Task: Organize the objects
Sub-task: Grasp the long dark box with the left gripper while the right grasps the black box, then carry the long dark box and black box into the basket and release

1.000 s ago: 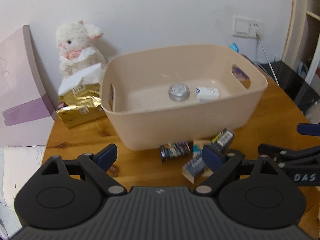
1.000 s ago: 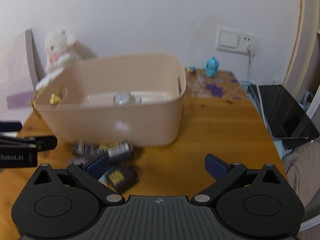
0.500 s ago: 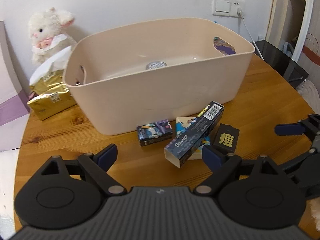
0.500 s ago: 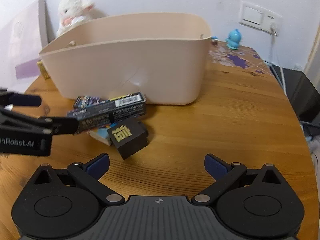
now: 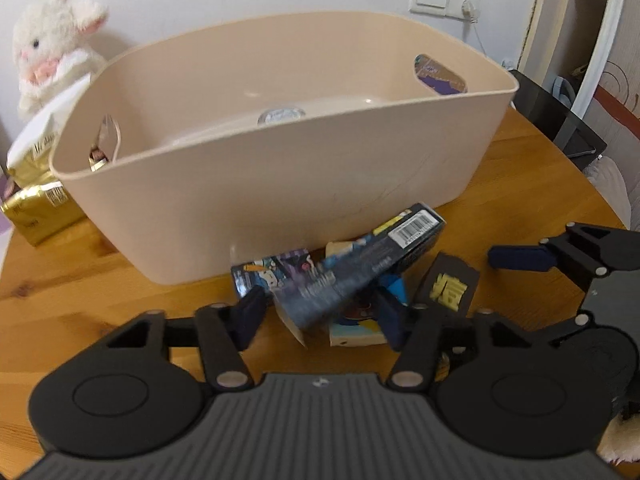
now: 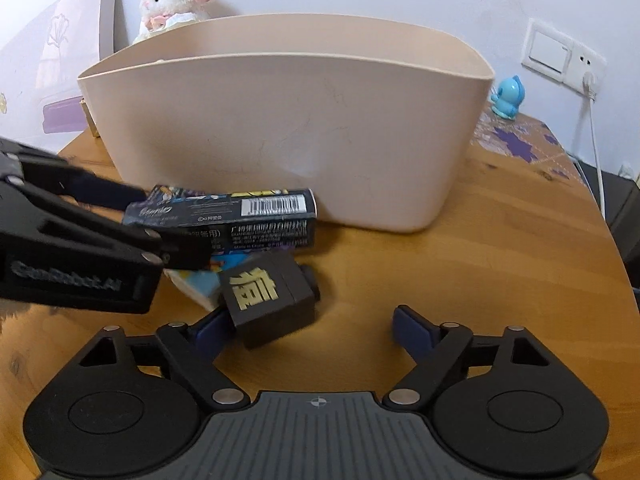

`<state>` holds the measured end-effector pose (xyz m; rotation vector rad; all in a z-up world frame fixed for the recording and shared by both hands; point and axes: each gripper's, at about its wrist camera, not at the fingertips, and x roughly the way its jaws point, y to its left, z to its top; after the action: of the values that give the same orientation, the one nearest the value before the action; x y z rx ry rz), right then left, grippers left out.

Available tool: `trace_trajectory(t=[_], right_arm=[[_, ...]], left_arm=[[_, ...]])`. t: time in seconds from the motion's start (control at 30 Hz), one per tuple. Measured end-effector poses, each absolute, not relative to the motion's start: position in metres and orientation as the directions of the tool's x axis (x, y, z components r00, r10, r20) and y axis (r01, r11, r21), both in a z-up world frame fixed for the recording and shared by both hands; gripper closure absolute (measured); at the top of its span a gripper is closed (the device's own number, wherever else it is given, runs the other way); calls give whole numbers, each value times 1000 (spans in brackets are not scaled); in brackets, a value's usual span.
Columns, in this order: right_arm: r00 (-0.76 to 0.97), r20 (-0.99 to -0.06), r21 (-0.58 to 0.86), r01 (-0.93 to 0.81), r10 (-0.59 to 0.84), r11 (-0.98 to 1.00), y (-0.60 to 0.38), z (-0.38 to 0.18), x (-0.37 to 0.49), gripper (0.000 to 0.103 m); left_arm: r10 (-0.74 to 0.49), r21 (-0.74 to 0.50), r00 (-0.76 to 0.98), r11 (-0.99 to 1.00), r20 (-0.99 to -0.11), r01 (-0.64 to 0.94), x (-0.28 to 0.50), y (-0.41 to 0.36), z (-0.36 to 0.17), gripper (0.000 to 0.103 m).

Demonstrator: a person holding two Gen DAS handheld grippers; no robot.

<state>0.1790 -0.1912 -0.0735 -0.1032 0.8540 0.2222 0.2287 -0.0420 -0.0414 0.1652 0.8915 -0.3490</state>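
Observation:
A beige plastic bin [image 5: 280, 168] stands on the round wooden table [image 6: 500, 248]; a metal-lidded jar [image 5: 281, 115] lies inside. In front of it lie a long dark box [image 5: 360, 264], a small dark patterned box [image 5: 272, 272], a pale blue box [image 5: 356, 324] underneath, and a black box with a gold character [image 5: 452, 288]. My left gripper [image 5: 320, 316] is open, its fingers either side of the long dark box's near end [image 6: 224, 220]. My right gripper [image 6: 308, 328] is open, with the black box [image 6: 268, 296] against its left finger [image 6: 212, 332].
A white plush lamb [image 5: 48, 52] and gold packets [image 5: 36, 216] sit left of the bin. A blue figurine [image 6: 508, 96], a patterned mat [image 6: 516, 140] and a wall socket with a cable [image 6: 588, 80] are at the right. A black item [image 5: 560, 120] lies beyond the table edge.
Both grippers have moved down and forward toward the pile of boxes. My left gripper's fingers have narrowed around the long dark box. The black box now sits at my right gripper's left finger.

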Motion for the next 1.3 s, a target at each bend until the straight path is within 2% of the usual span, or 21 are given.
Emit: trace_trajectory(t=[0.07, 0.2, 0.43, 0.87, 1.3], right_arm=[[646, -747, 0, -239, 159, 971, -188, -72, 180, 39], [653, -737, 0, -260, 175, 966, -182, -70, 180, 61], [656, -733, 19, -243, 179, 970, -187, -69, 177, 62], [669, -727, 32, -195, 157, 980, -205, -56, 150, 62], [680, -718, 17, -198, 150, 980, -206, -47, 127, 62]], left_arm=[[-241, -13, 580, 930, -778, 368, 229, -41, -41, 57], [-261, -18, 574, 919, -776, 394, 229, -43, -40, 60], [-307, -16, 575, 891, -758, 454, 219, -48, -40, 70], [-353, -21, 623, 880, -698, 475, 188, -41, -29, 76], [-378, -21, 635, 869, -674, 495, 160, -31, -22, 81]])
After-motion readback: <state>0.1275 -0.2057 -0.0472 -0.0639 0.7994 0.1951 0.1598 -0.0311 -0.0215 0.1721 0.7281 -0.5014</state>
